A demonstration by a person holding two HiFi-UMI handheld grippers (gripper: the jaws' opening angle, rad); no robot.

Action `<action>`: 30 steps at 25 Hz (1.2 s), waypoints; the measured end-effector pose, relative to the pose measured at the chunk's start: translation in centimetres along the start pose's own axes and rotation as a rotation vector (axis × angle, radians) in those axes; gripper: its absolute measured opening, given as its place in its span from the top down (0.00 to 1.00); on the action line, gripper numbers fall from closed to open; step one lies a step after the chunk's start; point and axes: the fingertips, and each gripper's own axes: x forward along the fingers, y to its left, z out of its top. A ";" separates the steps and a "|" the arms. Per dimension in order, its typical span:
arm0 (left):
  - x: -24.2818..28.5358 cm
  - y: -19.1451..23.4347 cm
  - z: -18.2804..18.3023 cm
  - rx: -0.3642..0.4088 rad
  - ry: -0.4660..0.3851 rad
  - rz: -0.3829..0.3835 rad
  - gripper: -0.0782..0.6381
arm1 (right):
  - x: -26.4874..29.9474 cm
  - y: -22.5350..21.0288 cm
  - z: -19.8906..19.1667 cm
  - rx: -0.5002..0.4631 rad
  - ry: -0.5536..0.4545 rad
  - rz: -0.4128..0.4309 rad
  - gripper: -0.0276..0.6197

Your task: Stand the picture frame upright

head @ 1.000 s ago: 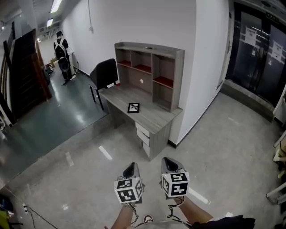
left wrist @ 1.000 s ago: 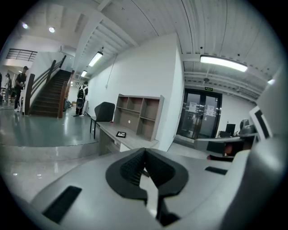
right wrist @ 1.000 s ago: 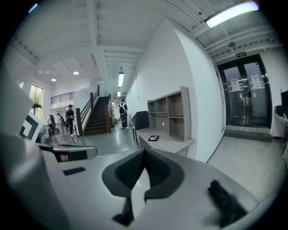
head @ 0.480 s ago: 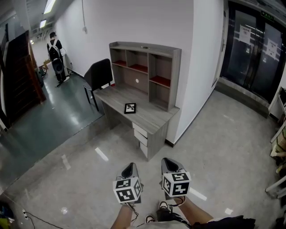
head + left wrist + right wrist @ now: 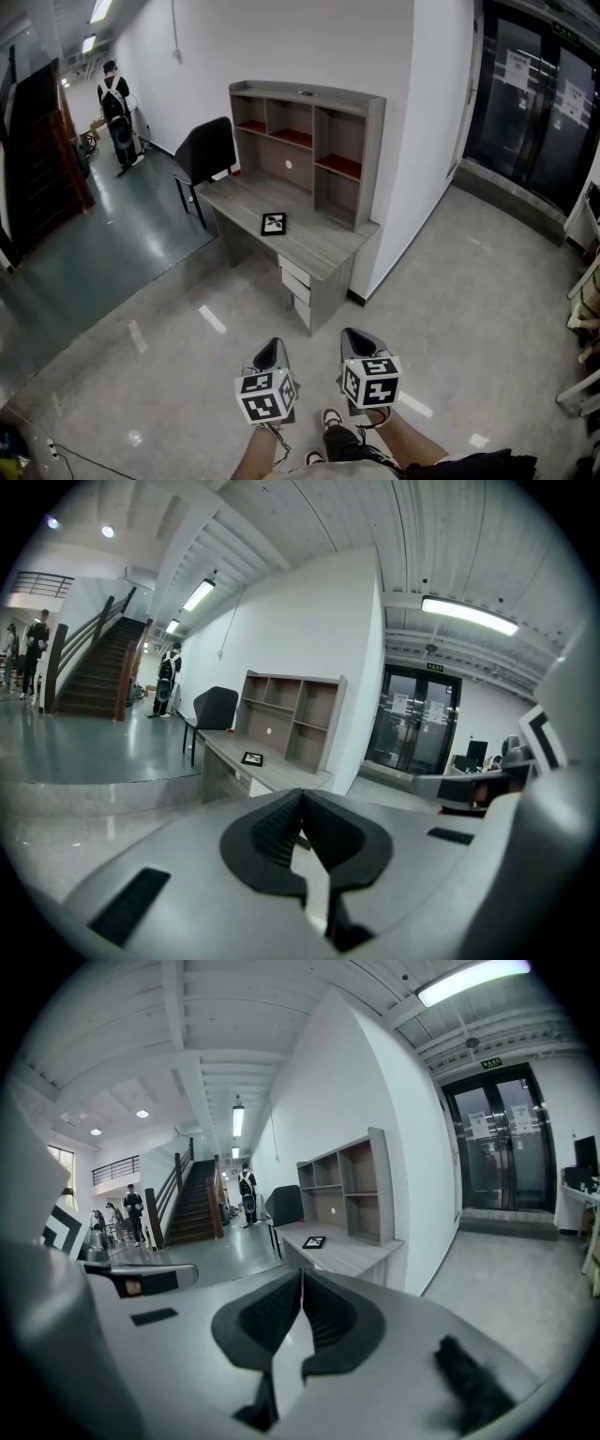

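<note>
A small black picture frame (image 5: 274, 223) lies flat on the grey desk (image 5: 319, 251), in front of the desk's shelf unit. It shows far off in the left gripper view (image 5: 252, 758) and in the right gripper view (image 5: 314, 1241). Both grippers are held side by side low in the head view, well short of the desk, over the floor. My left gripper (image 5: 272, 352) is shut, its pads (image 5: 281, 825) together with nothing between them. My right gripper (image 5: 356, 340) is shut too and holds nothing.
A shelf unit (image 5: 314, 145) stands at the back of the desk against the white wall. A black chair (image 5: 208, 155) stands at the desk's far end. A person (image 5: 116, 112) stands far off in the corridor at left. Glass doors (image 5: 539, 103) are at right.
The view has shifted a little toward the desk. Both grippers stay shut and side by side, at about the same place in the picture.
</note>
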 end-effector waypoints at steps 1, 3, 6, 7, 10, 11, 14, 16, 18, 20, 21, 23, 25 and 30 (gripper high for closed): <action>0.3 0.1 0.2 0.000 -0.004 0.000 0.87 | 0.4 -0.2 0.0 0.002 0.004 0.000 0.91; 1.0 0.3 0.4 0.000 -0.006 -0.002 0.87 | 1.1 -0.6 0.0 0.003 0.008 -0.002 0.91; 2.3 0.6 0.3 0.007 0.014 0.003 0.87 | 2.3 -1.0 0.2 0.005 0.015 0.001 0.91; 2.7 0.8 0.4 0.008 0.019 0.005 0.87 | 2.8 -1.1 0.4 0.007 0.017 0.005 0.91; 4.1 1.1 0.9 0.004 0.021 0.008 0.87 | 4.3 -1.2 1.1 0.010 0.021 0.021 0.91; 4.6 1.2 1.1 0.003 0.021 0.009 0.87 | 4.9 -1.3 1.4 0.009 0.022 0.024 0.91; 6.1 1.8 1.7 0.001 0.026 0.023 0.87 | 6.7 -1.6 2.0 0.008 0.028 0.037 0.91; 7.2 2.1 2.1 0.000 0.031 0.033 0.87 | 8.0 -1.9 2.5 0.007 0.033 0.045 0.91; 8.4 2.4 2.5 -0.004 0.033 0.042 0.87 | 9.2 -2.4 3.1 0.003 0.035 0.053 0.91; 9.5 2.7 3.0 -0.007 0.033 0.050 0.87 | 10.3 -2.8 3.7 -0.001 0.035 0.061 0.91; 10.0 2.7 3.3 -0.009 0.032 0.054 0.87 | 10.9 -3.1 4.1 -0.003 0.035 0.066 0.91; 11.1 2.7 3.8 -0.011 0.030 0.060 0.87 | 11.9 -3.5 4.7 -0.004 0.032 0.076 0.91; 12.4 2.7 4.5 -0.007 0.028 0.067 0.87 | 13.0 -4.1 5.4 -0.004 0.029 0.084 0.91; 14.9 2.7 5.8 -0.001 0.026 0.086 0.87 | 15.6 -5.2 6.8 -0.002 0.033 0.107 0.91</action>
